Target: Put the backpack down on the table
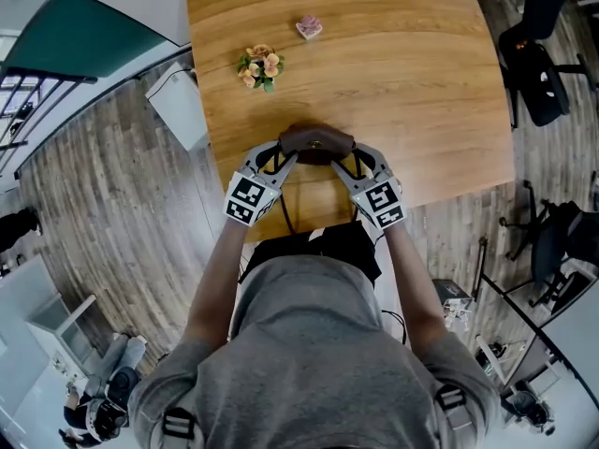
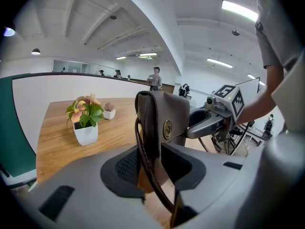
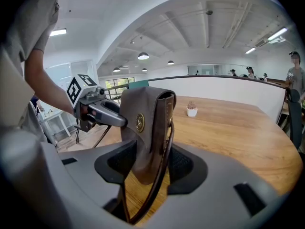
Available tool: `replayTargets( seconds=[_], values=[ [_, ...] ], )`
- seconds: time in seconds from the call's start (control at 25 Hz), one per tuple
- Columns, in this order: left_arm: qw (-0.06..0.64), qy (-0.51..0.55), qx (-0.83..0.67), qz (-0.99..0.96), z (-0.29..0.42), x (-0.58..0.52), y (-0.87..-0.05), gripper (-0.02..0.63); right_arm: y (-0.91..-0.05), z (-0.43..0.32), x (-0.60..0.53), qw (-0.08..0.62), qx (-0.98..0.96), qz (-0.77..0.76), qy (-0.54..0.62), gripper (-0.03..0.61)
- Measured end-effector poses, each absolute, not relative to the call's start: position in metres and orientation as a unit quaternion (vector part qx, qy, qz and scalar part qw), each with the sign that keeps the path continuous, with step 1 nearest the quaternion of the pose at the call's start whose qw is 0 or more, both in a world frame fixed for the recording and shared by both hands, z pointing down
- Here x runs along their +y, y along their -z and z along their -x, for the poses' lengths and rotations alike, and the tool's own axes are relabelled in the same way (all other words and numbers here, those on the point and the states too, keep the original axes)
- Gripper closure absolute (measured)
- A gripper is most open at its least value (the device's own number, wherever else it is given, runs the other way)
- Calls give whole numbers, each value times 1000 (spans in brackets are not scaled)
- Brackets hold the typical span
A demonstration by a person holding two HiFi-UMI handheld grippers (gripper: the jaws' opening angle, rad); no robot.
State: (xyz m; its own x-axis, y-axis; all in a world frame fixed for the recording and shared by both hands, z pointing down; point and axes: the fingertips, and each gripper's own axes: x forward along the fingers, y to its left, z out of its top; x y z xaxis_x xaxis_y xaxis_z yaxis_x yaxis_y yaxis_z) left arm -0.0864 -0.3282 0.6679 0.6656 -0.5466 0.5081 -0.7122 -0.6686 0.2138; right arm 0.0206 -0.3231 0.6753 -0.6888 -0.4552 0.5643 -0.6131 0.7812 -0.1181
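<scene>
Fingers apart, backpack between both pairs

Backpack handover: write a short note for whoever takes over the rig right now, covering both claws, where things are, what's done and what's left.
Left claw: jaws apart, one side of the backpack between them, apparently not clamped.
Right claw: jaws apart around the backpack's other side.
Backpack: upright at the near edge of the table. The flower pot and small plant pot stand further back, apart from it.
Done: the backpack appears set down.
Left: check that it stands alone, then draw both claws back.
</scene>
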Motion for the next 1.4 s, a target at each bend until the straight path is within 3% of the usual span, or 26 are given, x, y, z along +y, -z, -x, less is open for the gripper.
replayTargets(
  seconds=[0.28, 0.96, 1.2, 1.32, 1.4],
  values=[
    [205, -209, -381, -877, 103, -324, -662, 432, -671, -19, -313, 268, -902, -302, -154, 337],
    [191, -188, -388, -882, 105, -288, -617, 430, -631, -52, -285, 255, -888, -357, -138, 336],
    [191, -190, -384, -883, 104, -272, -614, 430, -626, -50, -266, 248, -894, -345, -141, 405],
    [184, -185, -390, -883, 107, -270, -609, 457, -621, -46, -257, 241, -901, -334, -135, 547],
    [182, -181, -392, -883, 110, -269, -606, 477, -619, -42, -254, 243, -904, -327, -127, 571]
  ],
)
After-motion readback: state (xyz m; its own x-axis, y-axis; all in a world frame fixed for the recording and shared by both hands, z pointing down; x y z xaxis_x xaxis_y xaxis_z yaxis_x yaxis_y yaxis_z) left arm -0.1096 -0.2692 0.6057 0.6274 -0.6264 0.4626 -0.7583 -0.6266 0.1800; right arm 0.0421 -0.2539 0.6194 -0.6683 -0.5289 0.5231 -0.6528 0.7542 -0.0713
